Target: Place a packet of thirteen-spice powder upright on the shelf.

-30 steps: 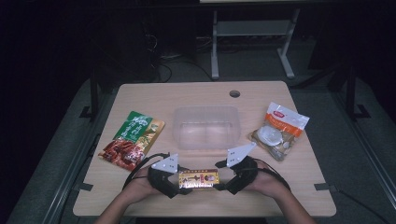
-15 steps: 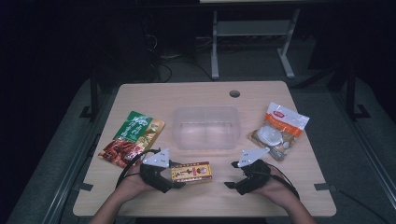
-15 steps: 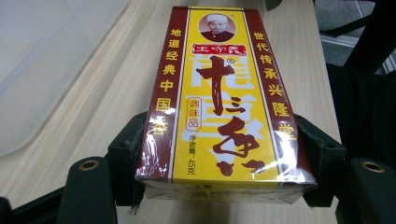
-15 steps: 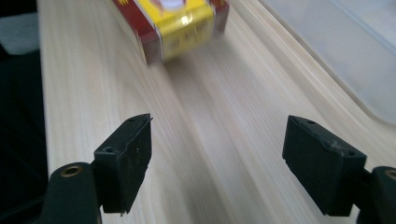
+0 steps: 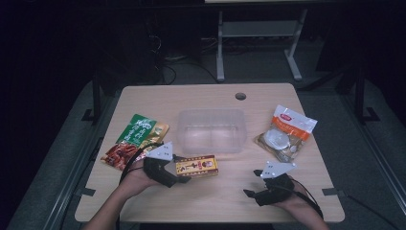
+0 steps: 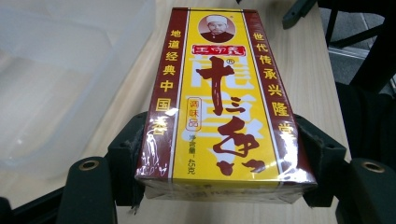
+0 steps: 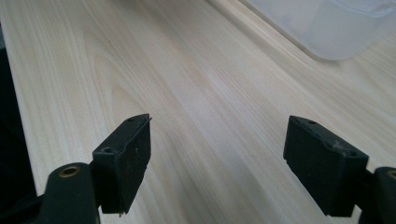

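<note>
Left gripper clamped across yellow seasoning box, right gripper jaws wide apart over bare table, clear container beyond, high view adding two snack bags.

High view overhead, facing forward-down; gripper views close, low over table; all share clear bin.

Between the left gripper's jaws, we note the seasoning box: sides covered by the pads, underside unseen. Beyond the jaws, we note the clear plastic container cut by the frame edge.
</note>
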`<action>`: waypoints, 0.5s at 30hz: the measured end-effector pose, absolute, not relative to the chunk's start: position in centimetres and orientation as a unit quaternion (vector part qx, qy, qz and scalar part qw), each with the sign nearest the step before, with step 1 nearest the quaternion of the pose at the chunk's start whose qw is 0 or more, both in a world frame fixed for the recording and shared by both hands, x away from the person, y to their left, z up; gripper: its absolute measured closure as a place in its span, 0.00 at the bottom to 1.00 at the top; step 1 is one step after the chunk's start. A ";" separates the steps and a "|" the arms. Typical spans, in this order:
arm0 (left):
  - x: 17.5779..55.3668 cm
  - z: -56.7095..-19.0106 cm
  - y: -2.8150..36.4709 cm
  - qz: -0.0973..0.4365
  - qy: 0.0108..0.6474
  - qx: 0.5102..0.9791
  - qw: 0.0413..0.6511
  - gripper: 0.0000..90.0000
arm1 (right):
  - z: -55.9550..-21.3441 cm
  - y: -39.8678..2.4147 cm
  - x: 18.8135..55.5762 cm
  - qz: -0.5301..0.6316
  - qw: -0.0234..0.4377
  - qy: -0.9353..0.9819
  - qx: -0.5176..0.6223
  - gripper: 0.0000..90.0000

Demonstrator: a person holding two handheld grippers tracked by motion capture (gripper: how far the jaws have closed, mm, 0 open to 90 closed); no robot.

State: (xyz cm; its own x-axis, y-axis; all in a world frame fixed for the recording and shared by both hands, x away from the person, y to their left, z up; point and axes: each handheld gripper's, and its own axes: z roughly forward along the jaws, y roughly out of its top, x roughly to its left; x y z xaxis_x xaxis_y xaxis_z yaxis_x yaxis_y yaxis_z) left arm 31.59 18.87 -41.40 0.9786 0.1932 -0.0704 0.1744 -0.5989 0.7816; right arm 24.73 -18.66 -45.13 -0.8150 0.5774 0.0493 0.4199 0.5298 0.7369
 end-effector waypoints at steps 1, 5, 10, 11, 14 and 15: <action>31.8 -41.2 18.8 0.010 0.102 0.894 0.436 0.35 | -45.2 -18.9 24.6 0.394 0.100 0.867 0.289 0.25; 32.9 -40.1 18.2 0.014 0.102 0.896 0.431 0.35 | -45.3 -19.2 24.6 0.398 0.103 0.864 0.290 0.23; 34.1 -38.7 17.7 0.016 0.101 0.894 0.437 0.35 | -45.5 -19.1 24.7 0.400 0.105 0.863 0.289 0.23; 34.3 -38.4 17.6 0.017 0.100 0.894 0.437 0.35 | -45.5 -19.1 24.7 0.401 0.107 0.863 0.288 0.23; 35.1 -37.7 17.2 0.018 0.098 0.893 0.438 0.35 | -45.4 -18.9 24.7 0.401 0.112 0.863 0.287 0.23; 35.1 -37.7 17.2 0.018 0.098 0.893 0.438 0.35 | -45.4 -18.9 24.7 0.401 0.112 0.863 0.287 0.23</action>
State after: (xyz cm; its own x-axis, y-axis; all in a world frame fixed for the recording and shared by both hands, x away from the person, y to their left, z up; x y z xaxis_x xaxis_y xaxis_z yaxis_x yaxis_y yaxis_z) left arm 35.09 17.21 -37.71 0.9803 0.1901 -0.0539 0.1589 -0.5965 0.7868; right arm 24.71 -18.94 -45.42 -0.8107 0.5843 0.0373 0.4055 0.5144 0.7556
